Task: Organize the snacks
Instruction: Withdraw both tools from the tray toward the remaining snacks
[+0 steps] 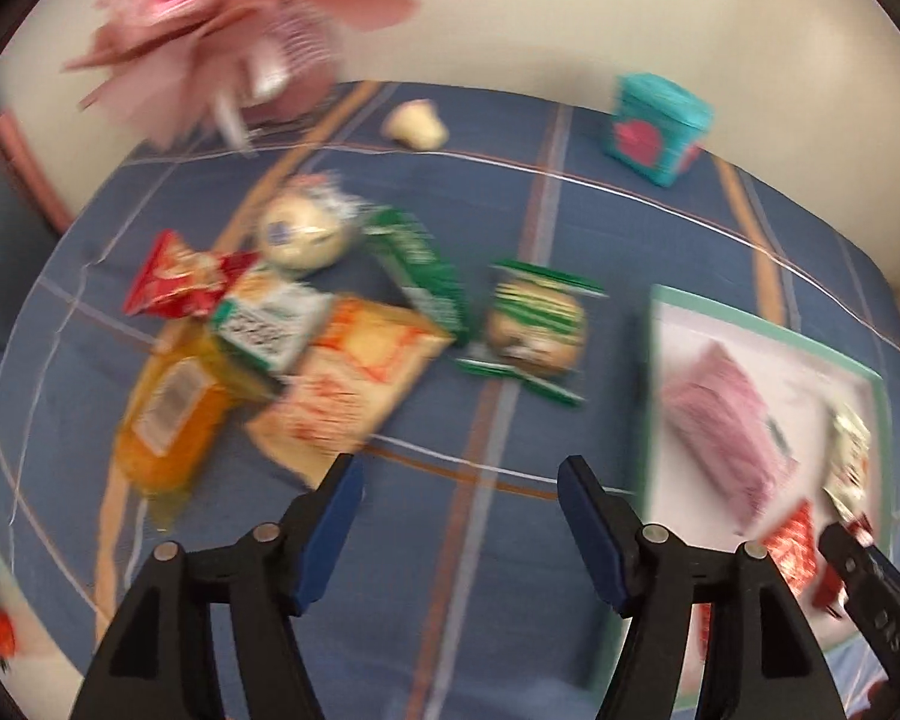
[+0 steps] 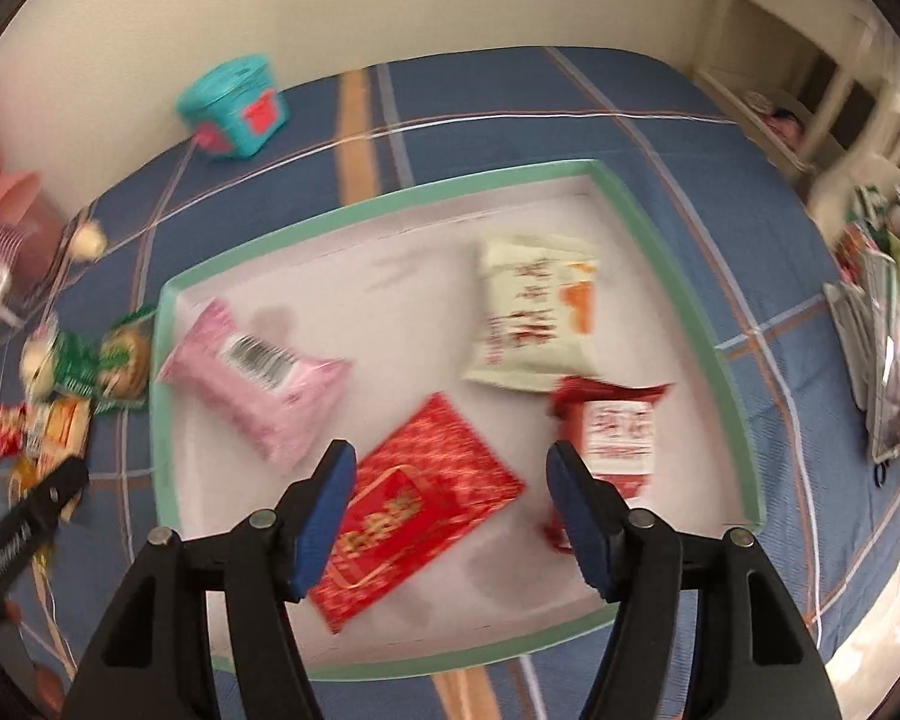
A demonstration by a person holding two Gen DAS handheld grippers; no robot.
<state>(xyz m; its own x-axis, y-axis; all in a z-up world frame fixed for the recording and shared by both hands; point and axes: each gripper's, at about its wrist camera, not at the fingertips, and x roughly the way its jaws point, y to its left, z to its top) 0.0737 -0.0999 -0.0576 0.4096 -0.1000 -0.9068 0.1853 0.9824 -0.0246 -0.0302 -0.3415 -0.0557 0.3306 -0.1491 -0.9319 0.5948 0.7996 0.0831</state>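
Observation:
My left gripper [image 1: 459, 474] is open and empty above the blue plaid cloth, near a loose pile of snacks: an orange-and-cream packet [image 1: 354, 378], a yellow packet [image 1: 171, 420], a red bag [image 1: 180, 276], a green box [image 1: 423, 273] and a green-wrapped round cake [image 1: 534, 324]. My right gripper [image 2: 450, 462] is open and empty above the green-rimmed white tray [image 2: 699, 324]. The tray holds a pink packet [image 2: 258, 378], a red packet [image 2: 417, 510], a cream packet [image 2: 534, 318] and a red-and-white packet [image 2: 612, 432]. The tray also shows in the left wrist view [image 1: 765, 327].
A teal box with red hearts [image 1: 657, 126] stands at the back of the table, also in the right wrist view [image 2: 234, 105]. Pink paper flowers [image 1: 222, 18] stand at the back left. A small cream object [image 1: 417, 123] lies near them. Clutter [image 2: 888, 348] lies at the right edge.

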